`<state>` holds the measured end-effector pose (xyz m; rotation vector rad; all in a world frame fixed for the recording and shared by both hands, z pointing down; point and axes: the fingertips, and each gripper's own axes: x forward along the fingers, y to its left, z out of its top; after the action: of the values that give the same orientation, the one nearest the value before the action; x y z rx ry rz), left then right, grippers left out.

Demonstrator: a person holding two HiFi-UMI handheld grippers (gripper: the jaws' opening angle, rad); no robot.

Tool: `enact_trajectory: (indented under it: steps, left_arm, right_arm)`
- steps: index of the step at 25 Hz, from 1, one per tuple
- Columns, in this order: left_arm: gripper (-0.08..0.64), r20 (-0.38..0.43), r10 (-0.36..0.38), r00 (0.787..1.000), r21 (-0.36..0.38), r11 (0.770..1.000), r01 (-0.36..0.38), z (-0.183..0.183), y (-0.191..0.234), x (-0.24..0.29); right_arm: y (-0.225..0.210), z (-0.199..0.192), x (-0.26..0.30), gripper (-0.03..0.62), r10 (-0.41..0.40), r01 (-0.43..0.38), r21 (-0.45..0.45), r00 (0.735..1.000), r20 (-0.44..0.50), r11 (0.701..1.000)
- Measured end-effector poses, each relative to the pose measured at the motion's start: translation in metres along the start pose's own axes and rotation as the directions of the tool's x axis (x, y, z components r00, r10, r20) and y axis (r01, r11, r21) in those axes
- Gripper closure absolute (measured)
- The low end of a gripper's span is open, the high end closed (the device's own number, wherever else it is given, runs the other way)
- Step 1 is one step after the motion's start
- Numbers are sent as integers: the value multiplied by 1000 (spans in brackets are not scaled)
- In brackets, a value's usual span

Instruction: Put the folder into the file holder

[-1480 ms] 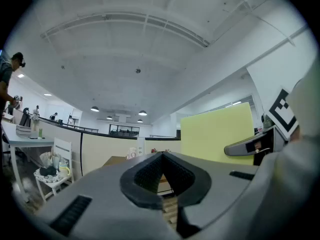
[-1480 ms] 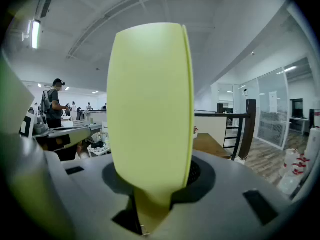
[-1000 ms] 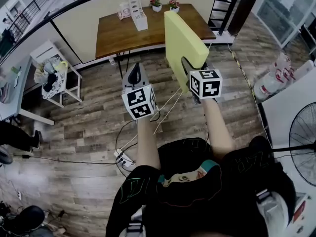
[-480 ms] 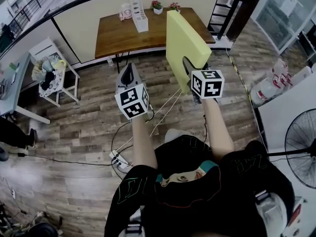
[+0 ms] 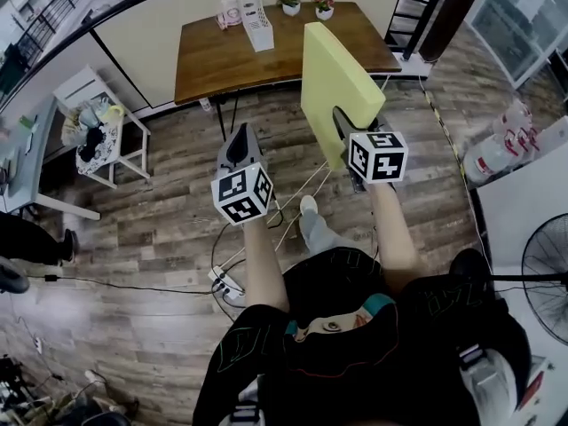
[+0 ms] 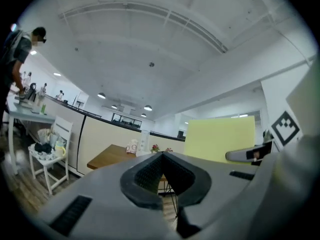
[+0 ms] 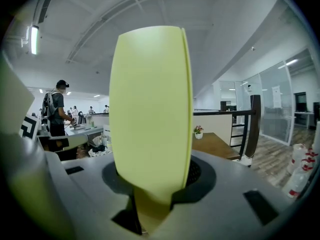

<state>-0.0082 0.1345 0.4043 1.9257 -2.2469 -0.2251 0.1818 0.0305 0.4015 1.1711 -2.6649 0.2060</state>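
A plank wood floor (image 5: 151, 229) fills an open office, where a brown table (image 5: 266, 60) stands against a cream partition ahead of a person (image 5: 355, 344) in dark clothes. A large yellow folder (image 5: 333, 78) stands upright in the air in front of the person, its top edge reaching over the near right part of the table in the head view, well apart from the white file holder (image 5: 255, 16) at the table's far side. To the left a white chair (image 5: 102, 136) carries a heap of small items. The right gripper (image 5: 342, 118) is clamped on the folder's lower corner; in its own view the yellow sheet rises straight from between the pads. The left gripper (image 5: 240, 136), held out beside it, has its jaws pressed together with nothing between them and points toward the table. Two small potted plants (image 5: 287, 0) sit on the far edge of the table, just right of the file holder.
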Motion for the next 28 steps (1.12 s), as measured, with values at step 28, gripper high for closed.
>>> enact_trajectory:
  steps: [28]
  left_arm:
    - [565,-261,-3,965,22,1000,9,-81,21,245]
  right_arm:
    - [-137,8,218,437,-32,41,141,998,-60,989]
